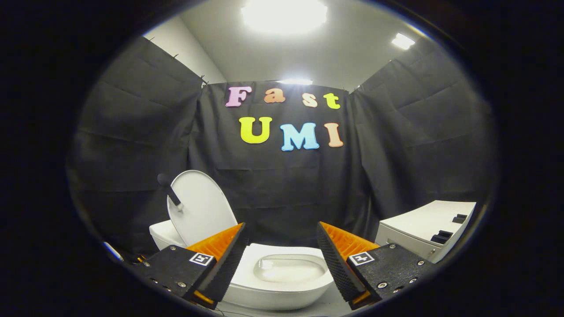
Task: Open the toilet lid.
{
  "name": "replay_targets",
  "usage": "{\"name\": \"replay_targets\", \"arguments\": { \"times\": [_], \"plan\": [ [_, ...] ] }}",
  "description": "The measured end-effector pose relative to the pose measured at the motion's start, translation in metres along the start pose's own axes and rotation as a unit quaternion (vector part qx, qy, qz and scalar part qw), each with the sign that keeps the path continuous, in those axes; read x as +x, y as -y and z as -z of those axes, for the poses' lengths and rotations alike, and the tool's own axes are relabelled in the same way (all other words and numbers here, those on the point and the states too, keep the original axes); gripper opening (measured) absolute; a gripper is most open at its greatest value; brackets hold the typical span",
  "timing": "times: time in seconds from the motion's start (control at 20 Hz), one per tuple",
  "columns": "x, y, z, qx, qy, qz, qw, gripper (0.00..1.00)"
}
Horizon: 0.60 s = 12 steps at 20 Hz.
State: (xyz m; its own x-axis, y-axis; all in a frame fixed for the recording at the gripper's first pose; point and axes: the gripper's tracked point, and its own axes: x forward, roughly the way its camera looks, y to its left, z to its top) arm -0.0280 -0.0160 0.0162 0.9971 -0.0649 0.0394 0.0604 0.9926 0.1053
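Just ahead of my fingers (280, 255) sits the toilet bowl (286, 281), white, with the seat rim showing in the gap between them. My fingers are spread wide apart and have hold of nothing, orange backs and black ribbed pads (333, 264) pointing at the bowl. The toilet lid (202, 209) is already up, standing nearly upright behind the left finger, leaning back over the white tank (165, 233). A small dark handle (169, 190) sticks out from the lid's outer edge. Off to the right is a white cabinet (425, 231) with dark bits on top.
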Motion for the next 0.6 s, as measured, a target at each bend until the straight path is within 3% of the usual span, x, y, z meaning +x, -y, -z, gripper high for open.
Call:
{"name": "replay_targets", "arguments": {
  "times": [0.6],
  "plan": [
    [-0.003, 0.006, 0.024, 0.007, -0.031, 0.012, 0.999, 0.95]
  ]
}}
